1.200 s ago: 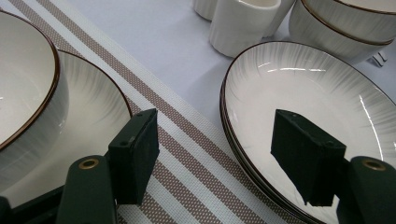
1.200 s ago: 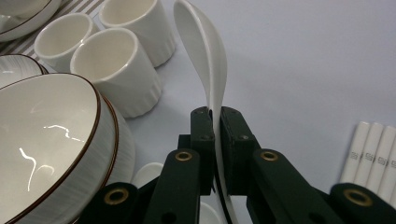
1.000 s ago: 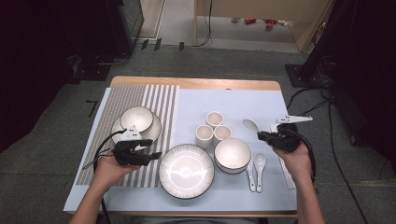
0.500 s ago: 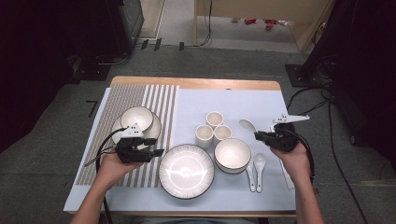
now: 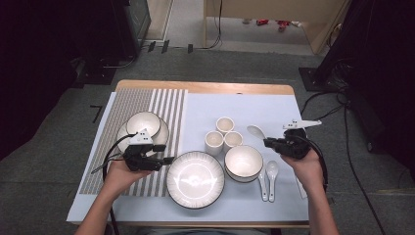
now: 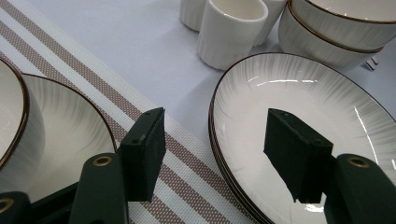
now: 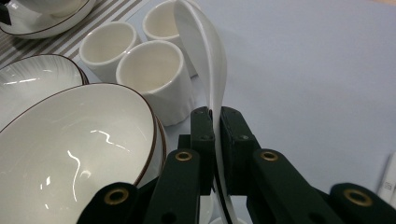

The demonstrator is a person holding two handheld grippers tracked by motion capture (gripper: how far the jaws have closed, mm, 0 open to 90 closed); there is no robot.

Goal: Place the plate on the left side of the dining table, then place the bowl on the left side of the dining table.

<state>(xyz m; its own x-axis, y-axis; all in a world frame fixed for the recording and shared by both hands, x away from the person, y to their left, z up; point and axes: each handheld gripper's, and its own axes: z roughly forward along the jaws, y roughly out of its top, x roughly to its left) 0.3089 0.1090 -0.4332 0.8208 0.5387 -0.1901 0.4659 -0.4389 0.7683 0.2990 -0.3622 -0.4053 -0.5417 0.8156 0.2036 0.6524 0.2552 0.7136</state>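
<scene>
White ceramic spoon [image 7: 205,51] is clamped by its handle in the right gripper [image 7: 215,122], beside three cups [image 7: 156,70]; its lower end is cut off; the left gripper [image 6: 215,149] has just widened, straddling the rim of the plate [image 6: 289,88] without touching it.

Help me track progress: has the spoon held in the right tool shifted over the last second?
Yes. The spoon, clamped in the right tool, has drifted slightly left in the high view, toward the three cups, which stayed put.

White spoon [image 7: 205,56]; brown-striped mat [image 5: 147,105]; brown-rimmed plate [image 5: 195,179].
</scene>
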